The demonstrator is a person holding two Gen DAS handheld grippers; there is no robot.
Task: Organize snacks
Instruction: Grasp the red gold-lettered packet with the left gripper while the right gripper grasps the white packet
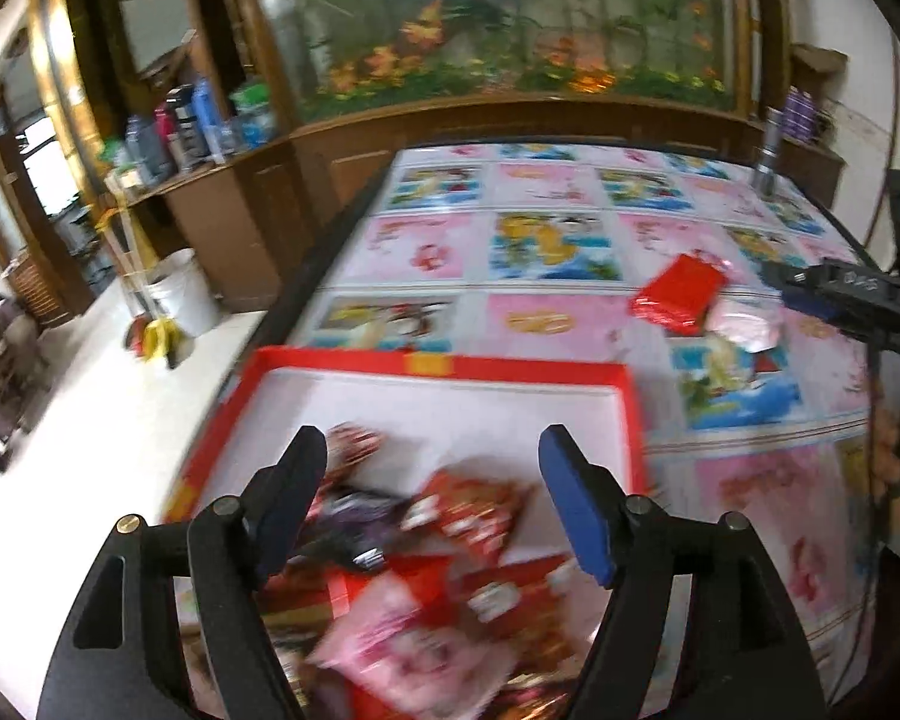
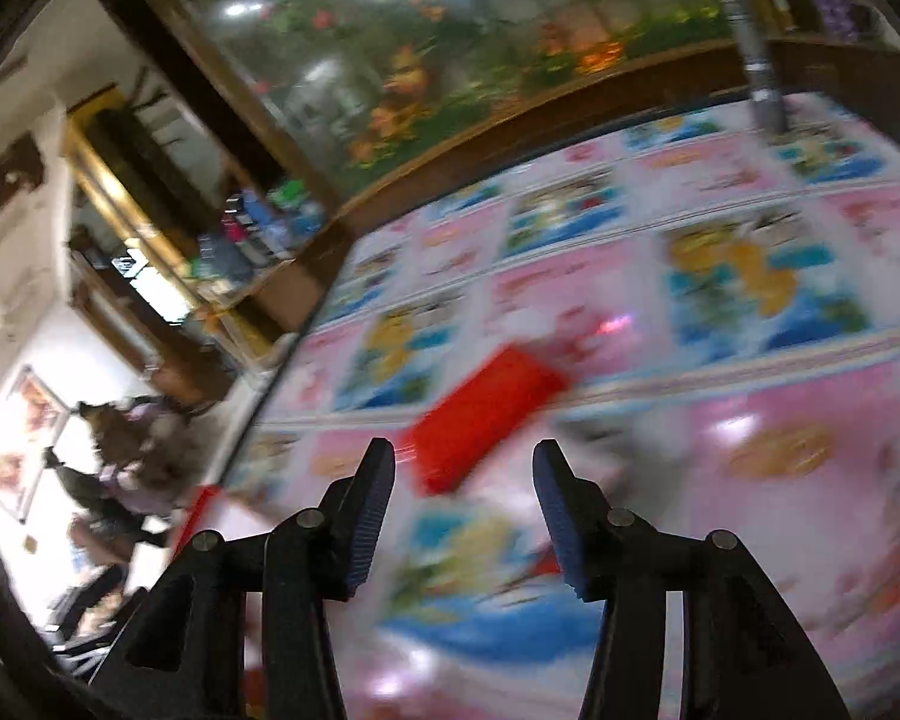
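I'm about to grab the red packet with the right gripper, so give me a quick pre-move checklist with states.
1. Right gripper open: ok.
2. Red packet ahead of the right fingers, flat on the table: ok.
3. Packet apart from the pink packet: cannot tell, they look close.
4. Left gripper open and empty, over the box: ok.
5. Room in the box: ok, far half bare.
6. Sharp view: not ok, blurred.

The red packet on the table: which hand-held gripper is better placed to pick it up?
The right hand-held gripper: open, pointing at the red packet. The left one is over the red box.
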